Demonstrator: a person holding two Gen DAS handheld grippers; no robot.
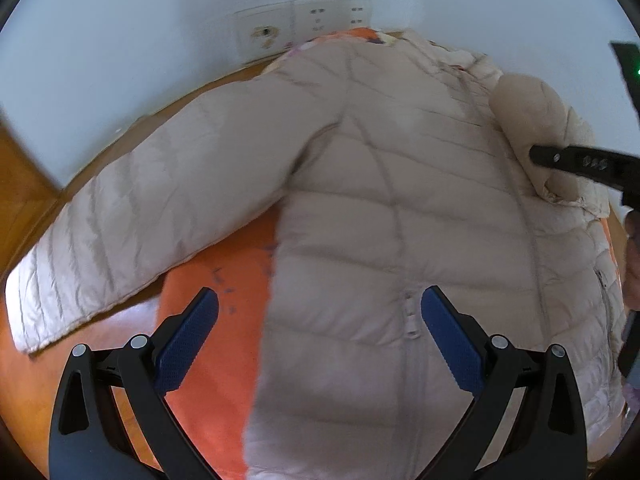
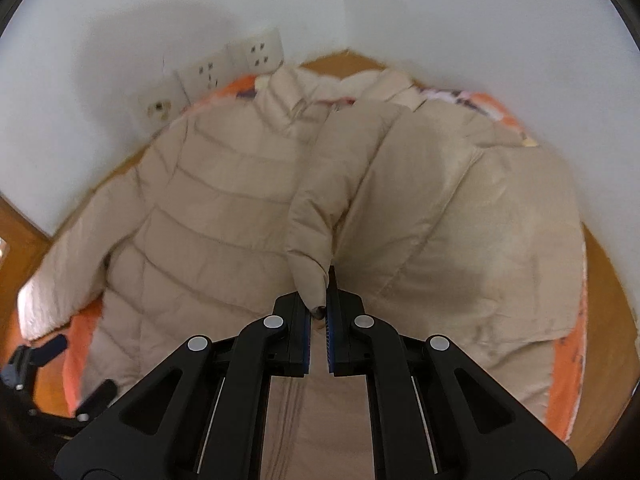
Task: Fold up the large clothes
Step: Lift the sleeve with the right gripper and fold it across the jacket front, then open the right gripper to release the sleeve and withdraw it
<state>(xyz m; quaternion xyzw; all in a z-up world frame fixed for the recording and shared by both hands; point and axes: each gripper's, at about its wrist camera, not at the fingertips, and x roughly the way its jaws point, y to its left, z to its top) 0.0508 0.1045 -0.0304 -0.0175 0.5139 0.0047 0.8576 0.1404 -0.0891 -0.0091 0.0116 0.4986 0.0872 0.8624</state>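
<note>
A beige quilted puffer jacket (image 1: 400, 208) lies front up on an orange cloth (image 1: 224, 280), collar toward the wall; it also shows in the right wrist view (image 2: 208, 216). Its left sleeve (image 1: 132, 208) stretches out flat to the left. My left gripper (image 1: 320, 312) is open and empty, just above the jacket's lower zipper. My right gripper (image 2: 319, 312) is shut on the cuff of the right sleeve (image 2: 320, 216), which is folded across the jacket's front. In the left wrist view the right gripper (image 1: 576, 162) reaches in from the right, holding that sleeve (image 1: 532, 120).
The cloth lies on a wooden surface (image 1: 120, 332) against a white wall with several sockets (image 2: 208, 76). A wooden panel (image 1: 20, 176) stands at the left. The left gripper (image 2: 36, 364) shows at the lower left of the right wrist view.
</note>
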